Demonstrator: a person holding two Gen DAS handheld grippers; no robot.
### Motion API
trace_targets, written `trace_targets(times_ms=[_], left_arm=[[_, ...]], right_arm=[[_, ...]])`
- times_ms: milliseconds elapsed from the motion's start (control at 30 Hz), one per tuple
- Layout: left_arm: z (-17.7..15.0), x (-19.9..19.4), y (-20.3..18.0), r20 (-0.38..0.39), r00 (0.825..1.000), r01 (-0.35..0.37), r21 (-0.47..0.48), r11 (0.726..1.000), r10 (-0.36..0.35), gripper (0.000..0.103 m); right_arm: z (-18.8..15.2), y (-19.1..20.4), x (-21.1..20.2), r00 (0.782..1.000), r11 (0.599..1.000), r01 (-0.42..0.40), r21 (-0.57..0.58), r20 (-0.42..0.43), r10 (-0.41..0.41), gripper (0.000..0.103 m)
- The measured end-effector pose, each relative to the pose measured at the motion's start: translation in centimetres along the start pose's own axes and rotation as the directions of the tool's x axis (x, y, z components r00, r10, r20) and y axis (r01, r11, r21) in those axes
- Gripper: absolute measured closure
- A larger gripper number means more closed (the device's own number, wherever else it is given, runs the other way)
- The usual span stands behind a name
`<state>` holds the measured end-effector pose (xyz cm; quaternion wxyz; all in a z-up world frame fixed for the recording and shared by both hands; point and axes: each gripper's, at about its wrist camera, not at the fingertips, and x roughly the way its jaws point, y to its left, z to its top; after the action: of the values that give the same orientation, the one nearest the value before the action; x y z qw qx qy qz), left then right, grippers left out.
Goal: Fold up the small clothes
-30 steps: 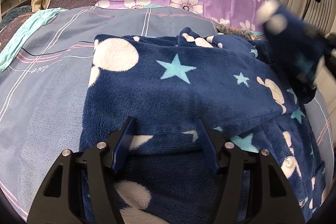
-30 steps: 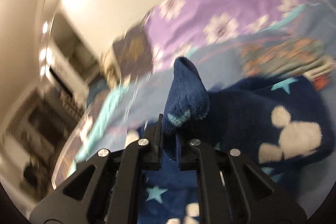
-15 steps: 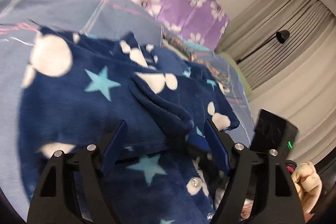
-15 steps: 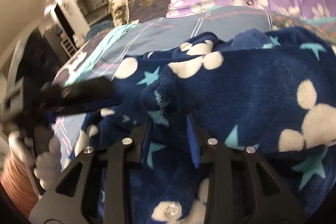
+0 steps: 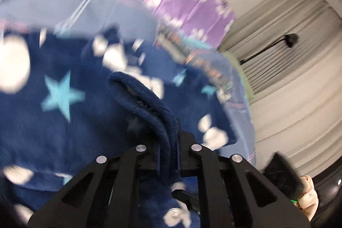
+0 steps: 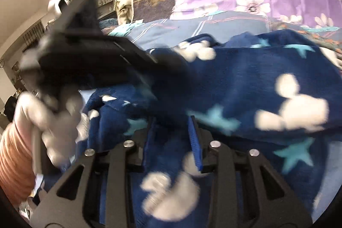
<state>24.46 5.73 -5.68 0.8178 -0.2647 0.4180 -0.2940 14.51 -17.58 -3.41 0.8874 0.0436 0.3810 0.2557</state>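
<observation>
The left gripper (image 5: 167, 155) pinches a thick fleece cuff of the pyjama top (image 5: 64, 116) spread ahead on the bed (image 5: 102, 12) — carry it across flat, without twisting. The right gripper (image 6: 172, 138) hangs wide, holding nothing — free to pin the fold.

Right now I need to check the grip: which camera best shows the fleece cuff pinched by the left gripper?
The left wrist view. There the left gripper is shut on the navy fleece cuff, whose rolled edge runs straight into the jaws. The right wrist view shows that gripper only side-on and blurred, its fingertips lost against the fleece, so the pinch cannot be judged.
</observation>
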Motion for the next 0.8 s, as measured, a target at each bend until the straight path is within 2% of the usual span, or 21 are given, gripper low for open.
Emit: trace_targets(times_ms=[100,167,200,267,300,333,467,533,600,633,700,733,767,800], left_arm=[[1.7,-3.2,-1.7,0.082,0.997,0.0,0.056,0.998,-0.004,0.093],[2.4,-5.4,-2.4,0.132,0.991,-0.033,0.094,0.995,0.02,0.093],[2.5,-6.2,-2.4,0.149,0.988,-0.052,0.108,0.993,0.036,0.093],[2.6,-7.6,-1.5,0.17,0.982,-0.097,0.112,0.989,0.077,0.093],[2.7,-8.0,-0.8,0.175,0.98,-0.118,0.103,0.988,0.098,0.093],[2.5,-8.7,0.2,0.183,0.975,-0.147,0.088,0.985,0.129,0.093],[1.6,-9.8,5.1,0.167,0.954,-0.255,0.016,0.967,0.248,0.093],[0.5,-8.8,7.7,0.128,0.928,-0.351,-0.007,0.936,0.349,0.089],[-0.1,-8.6,9.2,0.102,0.907,-0.408,-0.021,0.913,0.408,0.085],[-0.5,-8.9,9.6,0.107,0.892,-0.438,-0.028,0.898,0.439,0.083],[-1.1,-10.3,9.7,0.146,0.874,-0.466,-0.018,0.885,0.463,0.068],[-1.3,-11.2,9.0,0.18,0.861,-0.483,-0.006,0.876,0.476,0.066],[-1.3,-11.8,8.3,0.209,0.854,-0.489,0.01,0.872,0.477,0.063],[-1.6,-12.5,7.6,0.233,0.856,-0.482,0.032,0.876,0.462,0.063]], right_arm=[[-0.4,-3.2,-1.7,0.991,0.989,0.132,0.064,0.019,-0.133,0.058],[-0.7,-5.8,-2.3,0.976,0.968,0.212,0.136,0.017,-0.217,0.058],[-0.9,-7.1,-2.2,0.972,0.956,0.229,0.185,0.005,-0.234,0.058],[-1.8,-9.7,-1.5,0.976,0.929,0.215,0.302,-0.049,-0.21,0.06],[-2.2,-10.6,-1.2,0.979,0.914,0.203,0.352,-0.061,-0.194,0.065],[-2.2,-10.8,-1.2,0.981,0.91,0.193,0.366,-0.056,-0.185,0.066],[-2.0,-9.9,-1.1,0.975,0.92,0.221,0.323,-0.056,-0.215,0.063],[-2.0,-9.4,-1.1,0.971,0.924,0.238,0.298,-0.059,-0.231,0.061],[-1.8,-9.0,-0.9,0.969,0.925,0.246,0.291,-0.061,-0.239,0.061],[-1.7,-8.9,-1.2,0.969,0.925,0.246,0.29,-0.061,-0.239,0.061],[-1.7,-8.6,-2.0,0.968,0.925,0.252,0.284,-0.063,-0.244,0.061],[-1.6,-8.2,-2.7,0.965,0.926,0.262,0.272,-0.064,-0.255,0.061],[-1.7,-7.9,-3.2,0.964,0.928,0.265,0.261,-0.062,-0.258,0.06],[-1.6,-7.4,-3.9,0.966,0.934,0.259,0.246,-0.055,-0.253,0.061]])
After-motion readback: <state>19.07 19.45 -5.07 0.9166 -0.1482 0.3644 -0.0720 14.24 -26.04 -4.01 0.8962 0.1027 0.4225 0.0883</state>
